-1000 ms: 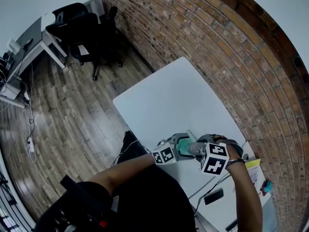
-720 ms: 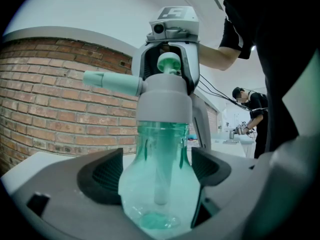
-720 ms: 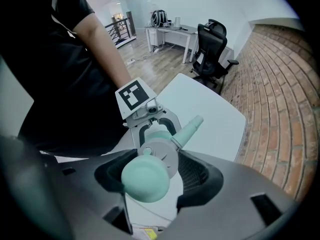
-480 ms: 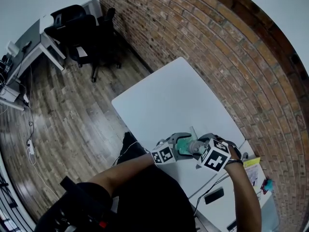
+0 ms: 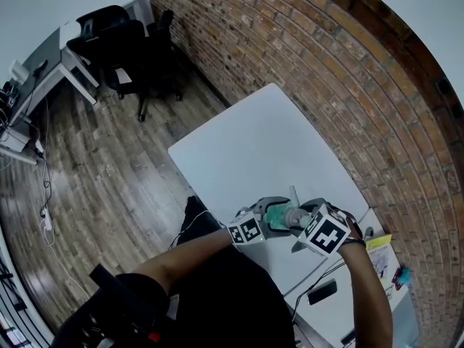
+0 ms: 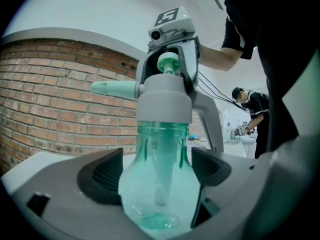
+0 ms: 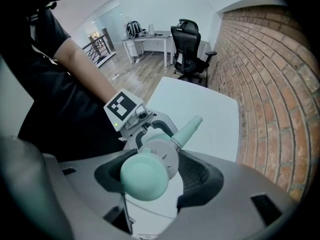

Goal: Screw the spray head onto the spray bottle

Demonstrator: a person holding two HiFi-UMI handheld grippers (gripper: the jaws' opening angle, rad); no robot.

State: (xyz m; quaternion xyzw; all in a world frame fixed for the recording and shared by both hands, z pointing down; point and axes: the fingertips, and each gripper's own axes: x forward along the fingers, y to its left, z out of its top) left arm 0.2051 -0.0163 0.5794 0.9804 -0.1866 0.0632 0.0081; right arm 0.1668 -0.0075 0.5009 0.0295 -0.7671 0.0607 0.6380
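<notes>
While the left gripper (image 6: 159,171) is clamping the spray bottle (image 6: 161,144) by its belly above the table (image 5: 246,158), the right gripper (image 7: 161,170) is pinching the spray head (image 7: 144,176) at its grey collar (image 7: 167,154) from above. The bottle is looking light, thin-walled and slick, with the collar likely the stiffest place to twist.

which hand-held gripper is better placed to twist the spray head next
Right: the right hand-held gripper sits over the spray head, jaws closed on its collar. The left hand-held gripper clamps the spray bottle, steadying it.
</notes>
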